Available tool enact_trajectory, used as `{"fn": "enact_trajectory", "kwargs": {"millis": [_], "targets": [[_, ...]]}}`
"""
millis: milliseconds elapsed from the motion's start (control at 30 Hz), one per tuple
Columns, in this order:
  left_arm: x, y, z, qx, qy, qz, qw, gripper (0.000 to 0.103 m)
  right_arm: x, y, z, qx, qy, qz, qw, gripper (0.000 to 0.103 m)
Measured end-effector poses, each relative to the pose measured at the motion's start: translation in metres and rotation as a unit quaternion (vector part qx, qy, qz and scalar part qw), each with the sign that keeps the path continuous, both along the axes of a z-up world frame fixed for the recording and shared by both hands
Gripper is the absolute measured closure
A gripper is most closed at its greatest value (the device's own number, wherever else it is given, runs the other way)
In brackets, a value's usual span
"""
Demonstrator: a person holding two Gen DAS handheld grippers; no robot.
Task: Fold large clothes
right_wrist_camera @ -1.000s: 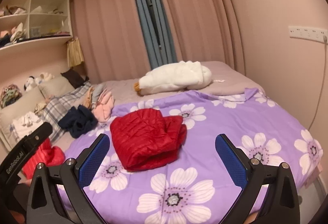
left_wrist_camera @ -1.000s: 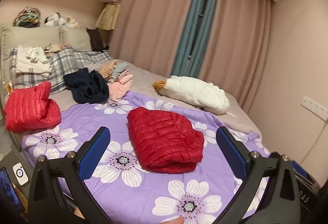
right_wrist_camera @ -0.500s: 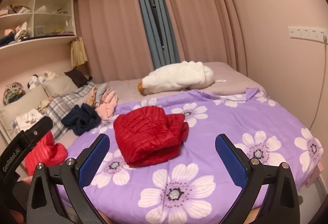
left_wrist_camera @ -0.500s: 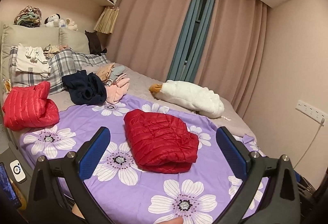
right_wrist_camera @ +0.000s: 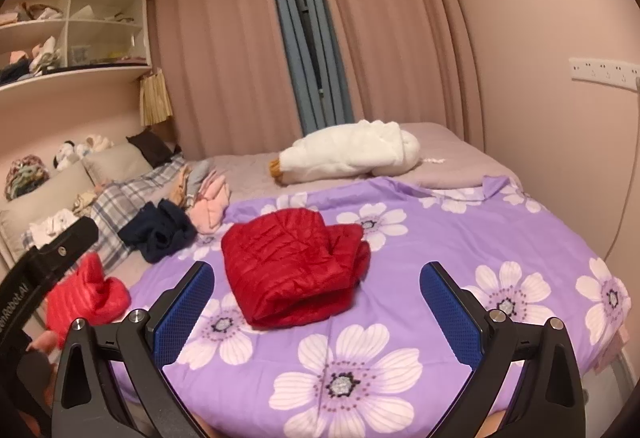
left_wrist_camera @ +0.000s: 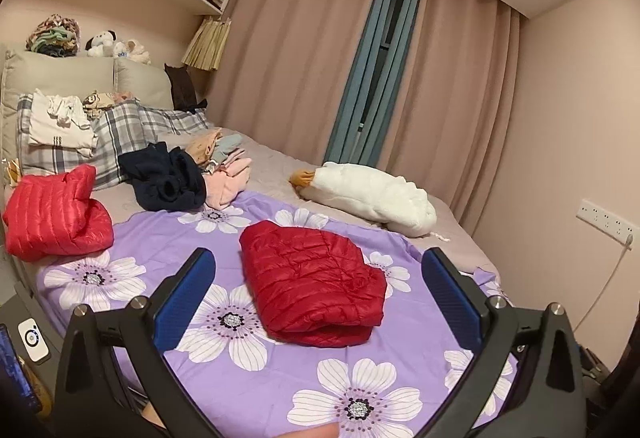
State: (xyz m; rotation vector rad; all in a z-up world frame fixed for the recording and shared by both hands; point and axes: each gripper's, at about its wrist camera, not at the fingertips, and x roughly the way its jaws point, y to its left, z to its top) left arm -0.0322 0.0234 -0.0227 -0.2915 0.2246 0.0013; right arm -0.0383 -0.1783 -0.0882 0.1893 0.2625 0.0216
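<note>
A red puffer jacket (left_wrist_camera: 310,280) lies folded into a thick bundle on the purple flowered sheet (left_wrist_camera: 224,366); it also shows in the right wrist view (right_wrist_camera: 294,270). My left gripper (left_wrist_camera: 318,298) is open and empty, held back above the near bed edge, apart from the jacket. My right gripper (right_wrist_camera: 316,308) is open and empty, also short of the jacket. The left gripper's body (right_wrist_camera: 44,262) shows at the left of the right wrist view. A second folded red jacket (left_wrist_camera: 54,213) sits at the left bed edge.
A dark navy garment (left_wrist_camera: 166,177) and pink and beige clothes (left_wrist_camera: 226,173) lie toward the plaid pillows (left_wrist_camera: 120,129). A white goose plush (left_wrist_camera: 368,197) lies at the far side. Curtains, wall shelves and a wall socket strip (left_wrist_camera: 606,220) surround the bed.
Both grippers have drawn back and risen a little from the folded jacket, which now looks smaller and lower in both views. Both stay open; the jacket has not moved.
</note>
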Motion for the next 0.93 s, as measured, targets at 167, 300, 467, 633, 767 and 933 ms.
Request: {"fn": "enact_trajectory", "kwargs": {"millis": [167, 300, 467, 633, 767, 933], "targets": [[0.006, 0.000, -0.002, 0.002, 0.017, 0.005, 0.9998, 0.000, 0.004, -0.001, -0.003, 0.002, 0.009, 0.000, 1.000, 0.001], [0.009, -0.002, -0.003, 0.013, 0.020, 0.016, 0.9996, 0.000, 0.005, -0.001, -0.003, 0.002, 0.010, 0.001, 1.000, 0.001], [0.010, -0.007, -0.004, 0.027, 0.022, 0.016, 0.9993, 0.000, 0.008, 0.000, -0.003, -0.002, 0.015, 0.001, 1.000, 0.001], [0.012, -0.010, -0.004, 0.028, 0.022, 0.005, 0.9994, 0.000, 0.010, -0.001, -0.003, -0.002, 0.014, 0.002, 1.000, 0.001], [0.013, -0.010, -0.004, 0.029, 0.022, 0.003, 0.9993, 0.000, 0.011, -0.002, -0.004, -0.002, 0.015, 0.001, 1.000, 0.001], [0.018, -0.011, -0.004, 0.030, 0.026, 0.001, 0.9992, 0.000, 0.017, -0.001, -0.003, -0.004, 0.021, 0.000, 1.000, 0.001]]}}
